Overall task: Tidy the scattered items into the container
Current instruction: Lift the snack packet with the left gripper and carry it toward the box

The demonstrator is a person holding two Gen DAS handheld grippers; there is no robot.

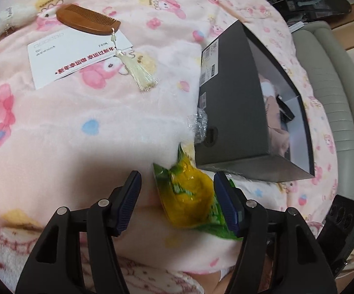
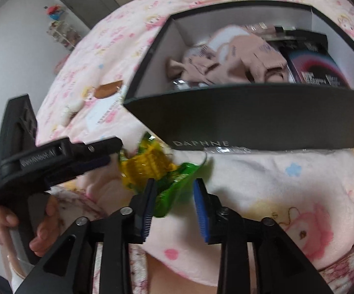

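Two hand-held grippers are converging on one item: a green and yellow snack packet [image 1: 191,196] lying on the pink cartoon-print blanket [image 1: 54,127], just beside the near wall of the dark shoebox [image 1: 238,112]. The left gripper [image 1: 177,203] is standing with jaws apart, straddling the packet without pressing it. The right gripper [image 2: 174,208] is likewise standing apart, the packet's green tail between its pads but unclamped.

Handling, as judged: the packet is looking light, crinkly and slippery, its film likely to slide; the flat sealed end is offering the surest hold.

Clearances: the box, at twelve o'clock from the right gripper, is sitting open-topped and already holding pinkish cloth [image 2: 225,66] and a dark packet [image 2: 311,68], with room remaining at its left end. Its near rim is standing above the packet, so any lift would need to clear it. At eleven o'clock from the left gripper, a wooden comb [image 1: 88,19] with tassel and a white card [image 1: 79,58] are lying well apart.
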